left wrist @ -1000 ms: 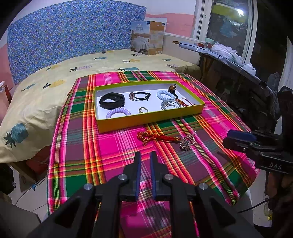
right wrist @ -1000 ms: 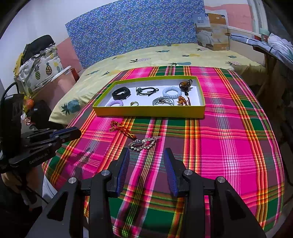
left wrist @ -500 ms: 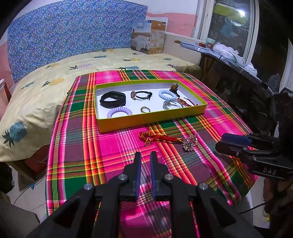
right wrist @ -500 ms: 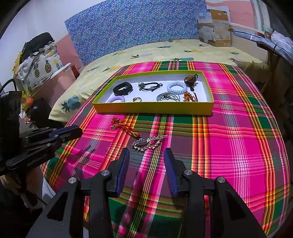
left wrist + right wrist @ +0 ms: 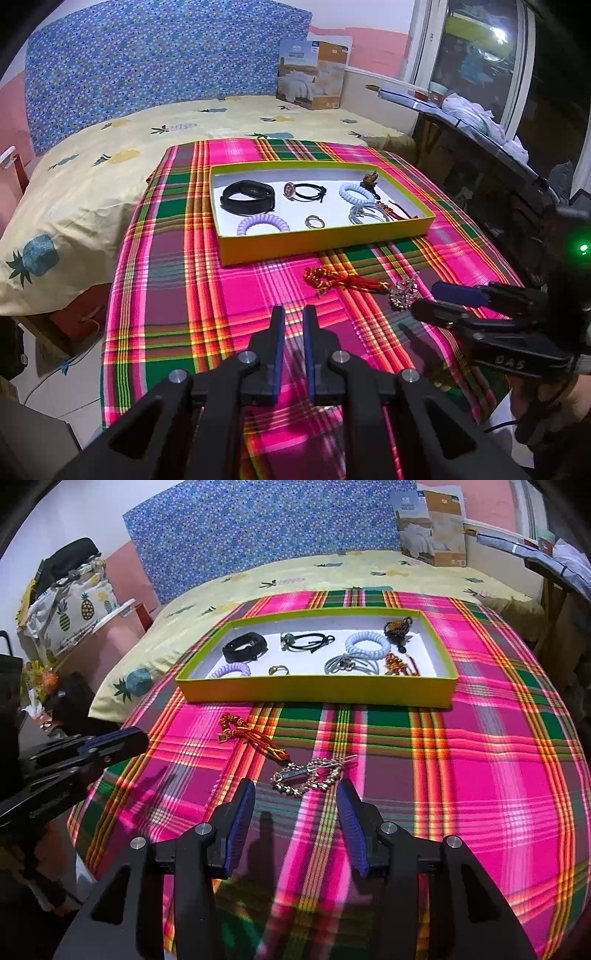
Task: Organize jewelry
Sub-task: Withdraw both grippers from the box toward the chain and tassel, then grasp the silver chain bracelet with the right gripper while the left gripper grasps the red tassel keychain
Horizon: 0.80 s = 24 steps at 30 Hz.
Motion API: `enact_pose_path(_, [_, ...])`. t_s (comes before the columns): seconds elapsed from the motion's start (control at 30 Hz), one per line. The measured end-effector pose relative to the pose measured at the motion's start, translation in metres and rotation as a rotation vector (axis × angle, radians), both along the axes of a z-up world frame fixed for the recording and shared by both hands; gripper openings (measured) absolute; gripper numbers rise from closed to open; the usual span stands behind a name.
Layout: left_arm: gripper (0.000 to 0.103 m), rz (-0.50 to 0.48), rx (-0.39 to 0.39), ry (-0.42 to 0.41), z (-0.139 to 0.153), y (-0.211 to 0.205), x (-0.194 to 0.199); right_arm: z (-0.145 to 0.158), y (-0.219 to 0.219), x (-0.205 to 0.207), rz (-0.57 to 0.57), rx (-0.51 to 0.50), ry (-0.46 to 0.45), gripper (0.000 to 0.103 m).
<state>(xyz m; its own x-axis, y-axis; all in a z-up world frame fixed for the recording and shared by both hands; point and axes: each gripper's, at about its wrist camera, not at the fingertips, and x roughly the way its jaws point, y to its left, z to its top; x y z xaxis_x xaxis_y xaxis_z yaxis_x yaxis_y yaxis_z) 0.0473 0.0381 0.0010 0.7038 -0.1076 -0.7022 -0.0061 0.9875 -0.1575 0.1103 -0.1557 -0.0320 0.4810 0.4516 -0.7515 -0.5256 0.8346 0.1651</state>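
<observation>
A yellow-green tray point(image 5: 317, 693) point(image 5: 325, 242) with a white floor holds several pieces: a black band point(image 5: 245, 647), hair ties and coil rings. On the plaid cloth in front of it lie a red and gold knotted cord point(image 5: 251, 734) point(image 5: 341, 282) and a silver rhinestone hair clip point(image 5: 308, 775) point(image 5: 404, 291). My right gripper point(image 5: 295, 794) is open, its fingers just short of the clip on either side. It shows in the left wrist view point(image 5: 443, 301) beside the clip. My left gripper point(image 5: 293, 321) is shut and empty, left of the cord. It also shows in the right wrist view point(image 5: 122, 740).
The plaid cloth point(image 5: 480, 775) covers a table beside a bed with a pineapple sheet point(image 5: 92, 184). A cardboard box point(image 5: 314, 79) stands at the back. A dark rack with clothes point(image 5: 480, 122) runs along the right. The cloth's near edge drops to the floor.
My right gripper has moved forward and down toward the silver clip, which now sits just ahead of its open fingers. The left gripper has barely moved.
</observation>
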Motion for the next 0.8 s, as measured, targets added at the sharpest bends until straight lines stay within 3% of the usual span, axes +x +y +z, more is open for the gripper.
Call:
enact_pose_path(0.33, [0.010,0.008,-0.014,0.011,-0.006,0.008,0.005,-0.011,0.022,0.009,-0.042,-0.057,-0.010,0.047])
enact_pose_path(0.7, [0.010,-0.035,-0.029,0.027,-0.011,-0.008,0.018,-0.010,0.000,0.017,-0.053,-0.068,-0.007,0.047])
enact_pose_path(0.8, [0.010,-0.039,-0.033,0.033,-0.012,-0.010,0.020,-0.009,0.003,0.014,-0.017,-0.075,-0.018,0.032])
